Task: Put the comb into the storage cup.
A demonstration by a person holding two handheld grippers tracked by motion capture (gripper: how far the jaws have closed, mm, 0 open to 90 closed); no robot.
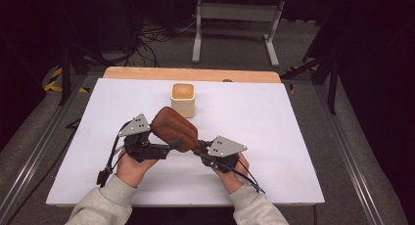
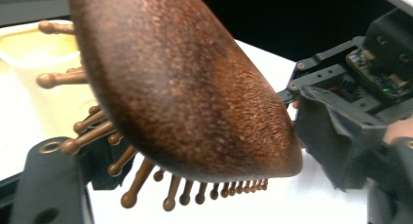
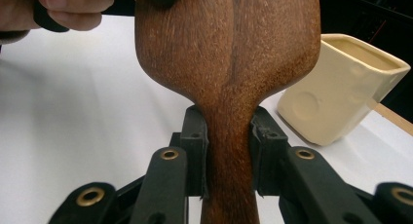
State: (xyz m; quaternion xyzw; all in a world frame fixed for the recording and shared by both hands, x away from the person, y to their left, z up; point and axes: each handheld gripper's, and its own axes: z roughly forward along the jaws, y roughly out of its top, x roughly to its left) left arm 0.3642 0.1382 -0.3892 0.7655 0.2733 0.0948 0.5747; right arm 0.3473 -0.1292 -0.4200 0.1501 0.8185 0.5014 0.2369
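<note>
My right gripper clamped the wooden hairbrush by its handle, head pointing to eleven o'clock above the white table. My left gripper sat at its head; I couldn't tell its grip. The cream cup stood at twelve.

High view: fixed overhead, looking forward and down on the whole tabletop. Left gripper view: very close under the wooden hairbrush head, facing the right claw. Right gripper view: close along the brush handle. All three share hairbrush and cream cup.
</note>
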